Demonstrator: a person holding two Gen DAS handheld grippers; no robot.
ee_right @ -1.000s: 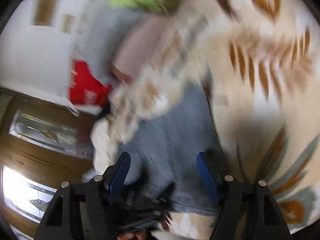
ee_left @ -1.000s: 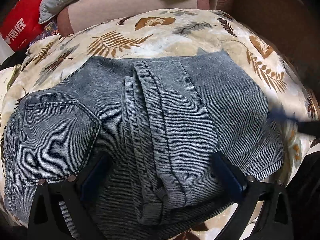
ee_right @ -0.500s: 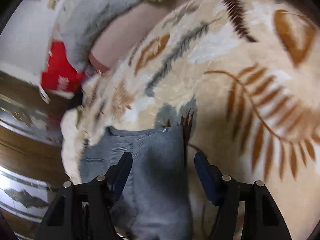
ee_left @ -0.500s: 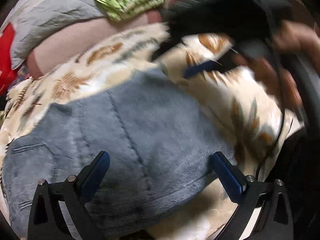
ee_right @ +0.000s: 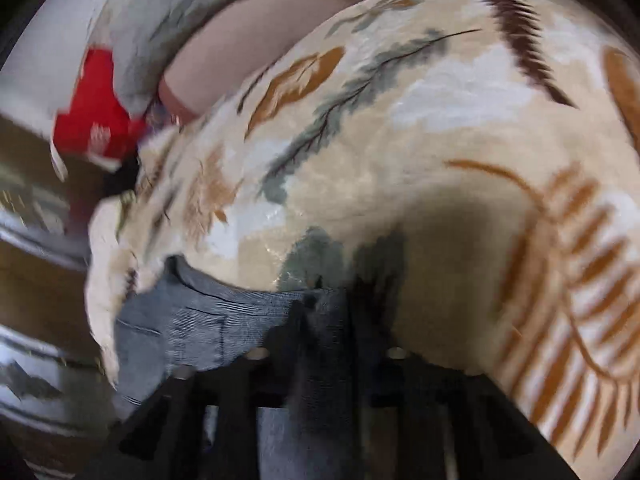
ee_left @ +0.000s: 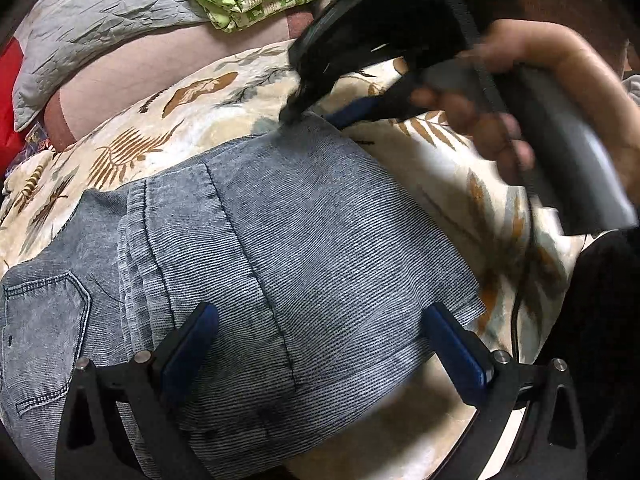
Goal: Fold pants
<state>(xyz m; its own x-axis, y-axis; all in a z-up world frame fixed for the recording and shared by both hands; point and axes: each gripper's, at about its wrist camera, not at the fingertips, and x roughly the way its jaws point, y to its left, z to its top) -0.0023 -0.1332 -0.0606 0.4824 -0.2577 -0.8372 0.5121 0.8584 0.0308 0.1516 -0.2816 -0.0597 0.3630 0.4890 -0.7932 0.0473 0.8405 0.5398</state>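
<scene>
Folded pants (ee_left: 288,264) on a leaf-print blanket (ee_left: 192,128). Left gripper (ee_left: 320,344) fingers spread above them; right gripper (ee_right: 326,320) fingers pinching the pants' far corner.

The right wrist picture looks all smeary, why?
Right wrist view: motion blur smears the black right tool and the cream leaf-print blanket. Left wrist view: the grey-blue ribbed pants look sharp; fisheye bends the edges.
</scene>
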